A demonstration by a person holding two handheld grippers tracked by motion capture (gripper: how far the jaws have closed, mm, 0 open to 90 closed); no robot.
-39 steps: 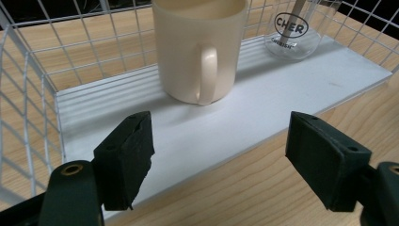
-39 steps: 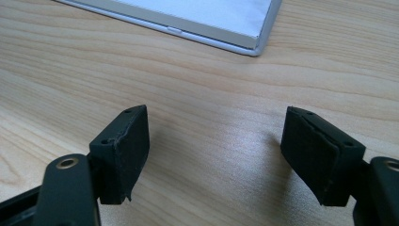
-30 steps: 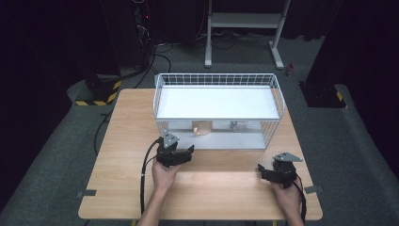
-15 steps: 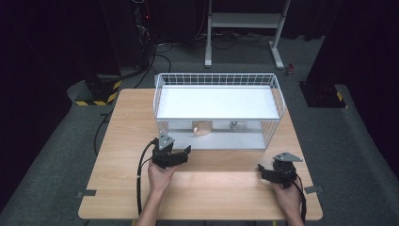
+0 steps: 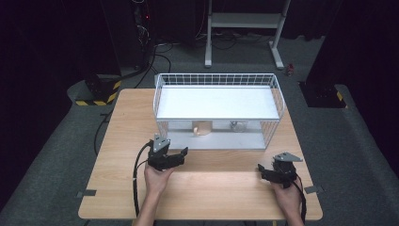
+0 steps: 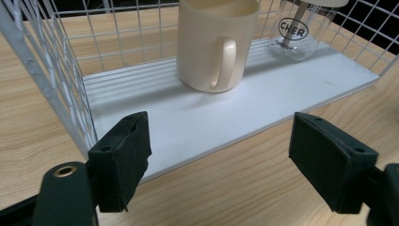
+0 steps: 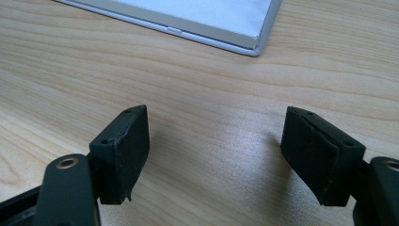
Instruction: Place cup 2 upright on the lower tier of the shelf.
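Wood-grain table (image 5: pixel 117 141) carries a white wire rack (image 5: pixel 216 77) with two white shelves, set toward the far edge. Left gripper (image 5: pixel 181 155) sits just in front of the rack's lower shelf (image 6: pixel 263 99), jaws spread wide, nothing between them, aimed into the shelf opening. Cream mug (image 6: pixel 216 42) stands upright on the lower shelf, handle facing the left gripper. Just beside it, further along, a clear glass jar (image 6: pixel 294 35) with black lettering. Right gripper (image 5: pixel 263 173) rests low over bare tabletop near the rack's front right corner (image 7: pixel 261 44), jaws likewise wide apart and empty.
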